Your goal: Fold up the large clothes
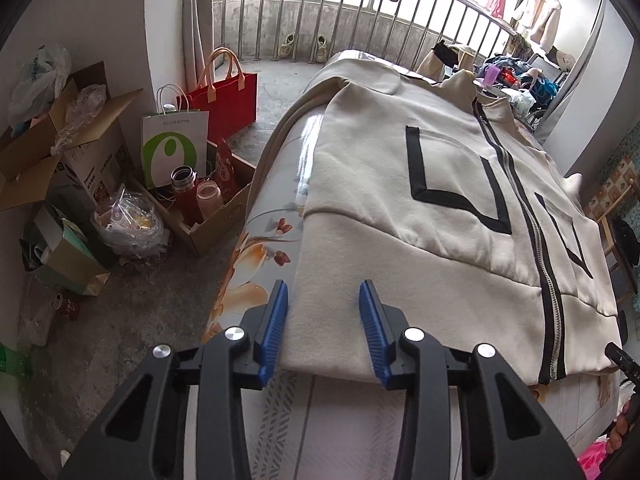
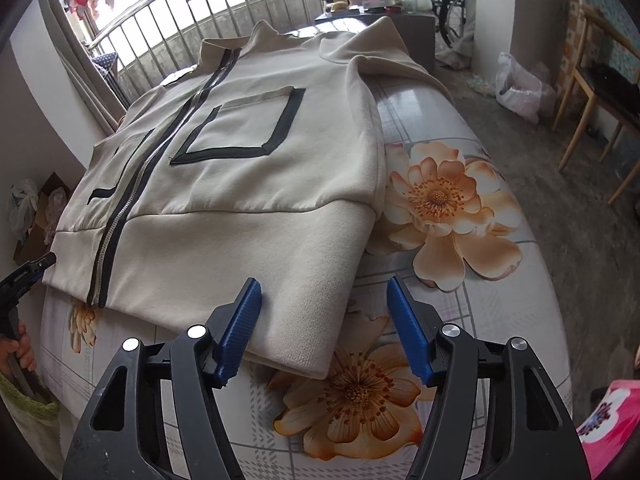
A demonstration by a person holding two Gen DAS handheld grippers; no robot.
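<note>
A beige zip-up jacket (image 1: 400,208) with black pocket trim and a black-taped zipper lies flat, front up, on a floral-covered table (image 1: 256,256). Both sleeves are folded in along its sides. My left gripper (image 1: 324,300) is open, its blue pads straddling the jacket's near-left hem corner just above the cloth. In the right wrist view the jacket (image 2: 248,184) fills the middle. My right gripper (image 2: 324,300) is open, its pads either side of the near-right hem corner. The left gripper's tip also shows at the left edge of the right wrist view (image 2: 36,266).
Left of the table on the floor stand cardboard boxes (image 1: 48,152), a red bag (image 1: 228,96), a white-green paper bag (image 1: 174,148) and bottles (image 1: 200,196). A barred railing (image 1: 320,20) runs behind. A cluttered desk (image 2: 384,4) sits at the far end, a wooden chair (image 2: 600,92) to the right.
</note>
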